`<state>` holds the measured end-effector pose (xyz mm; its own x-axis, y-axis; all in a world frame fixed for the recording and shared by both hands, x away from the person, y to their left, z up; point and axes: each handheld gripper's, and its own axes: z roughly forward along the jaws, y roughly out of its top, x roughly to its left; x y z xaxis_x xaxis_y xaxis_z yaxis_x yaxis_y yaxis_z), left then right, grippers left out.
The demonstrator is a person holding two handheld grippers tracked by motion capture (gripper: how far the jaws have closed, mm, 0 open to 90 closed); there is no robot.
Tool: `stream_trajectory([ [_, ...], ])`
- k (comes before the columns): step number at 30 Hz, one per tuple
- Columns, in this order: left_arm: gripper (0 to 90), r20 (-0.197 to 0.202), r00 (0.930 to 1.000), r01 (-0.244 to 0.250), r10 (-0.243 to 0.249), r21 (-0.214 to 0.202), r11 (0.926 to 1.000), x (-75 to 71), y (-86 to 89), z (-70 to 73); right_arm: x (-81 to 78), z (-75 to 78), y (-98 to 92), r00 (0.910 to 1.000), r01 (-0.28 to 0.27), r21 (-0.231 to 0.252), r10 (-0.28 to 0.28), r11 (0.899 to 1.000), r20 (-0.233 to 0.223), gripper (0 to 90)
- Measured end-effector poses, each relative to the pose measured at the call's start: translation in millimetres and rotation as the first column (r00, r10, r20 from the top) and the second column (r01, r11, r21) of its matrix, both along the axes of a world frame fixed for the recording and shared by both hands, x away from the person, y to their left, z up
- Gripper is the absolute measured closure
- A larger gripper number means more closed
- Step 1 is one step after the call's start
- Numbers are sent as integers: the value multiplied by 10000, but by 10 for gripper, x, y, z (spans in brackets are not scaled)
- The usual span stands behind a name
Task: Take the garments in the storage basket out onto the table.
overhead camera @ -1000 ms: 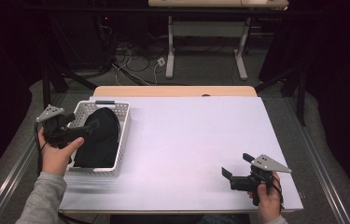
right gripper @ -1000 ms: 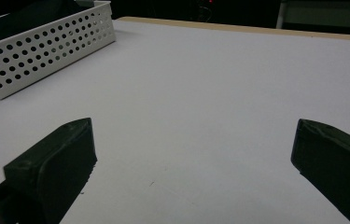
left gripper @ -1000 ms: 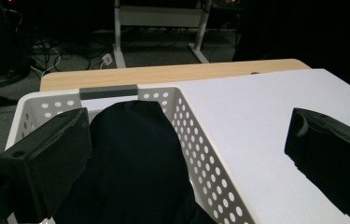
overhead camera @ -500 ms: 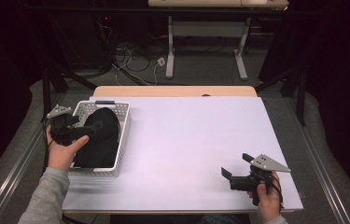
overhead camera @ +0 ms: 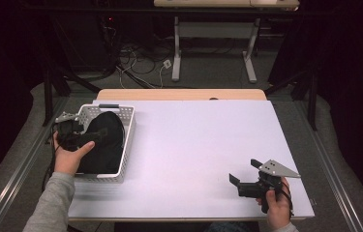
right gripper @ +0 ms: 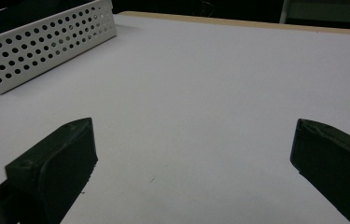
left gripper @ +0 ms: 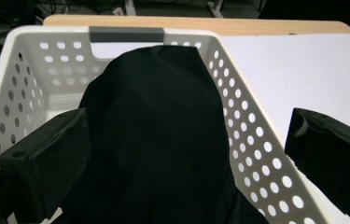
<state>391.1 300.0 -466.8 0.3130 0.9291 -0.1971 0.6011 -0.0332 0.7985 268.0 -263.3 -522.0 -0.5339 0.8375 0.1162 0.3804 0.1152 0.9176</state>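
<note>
Where the left gripper (left gripper: 182, 163) is hanging over the near end of the basket, its two black jaws are standing wide apart and gripping nothing; in the left gripper view one jaw is sitting inside the basket at about 8 o'clock and the other outside its wall at about 4 o'clock, with the black cloth (left gripper: 156, 140) lying between them. Item: black cloth, heaped in the white perforated basket (left gripper: 252, 135), rising above the rim and reaching toward the grey handle (left gripper: 126, 33) at 12 o'clock. Item: the basket itself (overhead camera: 127, 140), sitting on the white table (overhead camera: 203, 140) at roughly 9 o'clock in the high view, lengthwise along the left edge. Item: left hand (overhead camera: 70, 154), holding that gripper (overhead camera: 80, 135) at the basket's near left corner, a grey sleeve (overhead camera: 48, 203) trailing toward 7 o'clock. Item: right gripper (right gripper: 191, 158), jaws likewise spreading wide and holding nothing, pointing across bare white tabletop (right gripper: 200, 84); the basket's side wall (right gripper: 46, 46) is showing at 10 o'clock in the right gripper view. Item: right hand (overhead camera: 276, 205), gripping its tool (overhead camera: 245, 173) at about 5 o'clock on the table, well apart from the basket, the grey three-cornered plate (overhead camera: 278, 168) riding on top.
</note>
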Motion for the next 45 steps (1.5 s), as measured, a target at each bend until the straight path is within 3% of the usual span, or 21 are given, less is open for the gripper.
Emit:
stream_trajectory([
  [4,7,-148,9999,-25,23,-147,9999,26,-16,-39,0,-7,8,9999,19,59,-19,10000,-102,3],
  [24,5,-918,9957,-80,128,529,9986,171,-54,-264,9,-18,3,9999,-15,16,15,10000,-154,5],
  [40,4,-1547,9878,22,177,1274,9919,260,-120,-379,9,-19,1,9998,-86,-41,85,10000,-165,6],
  [45,3,-1657,9858,-43,253,1259,9920,279,-116,-397,11,-23,7,9998,-69,-7,68,10000,-183,6],
])
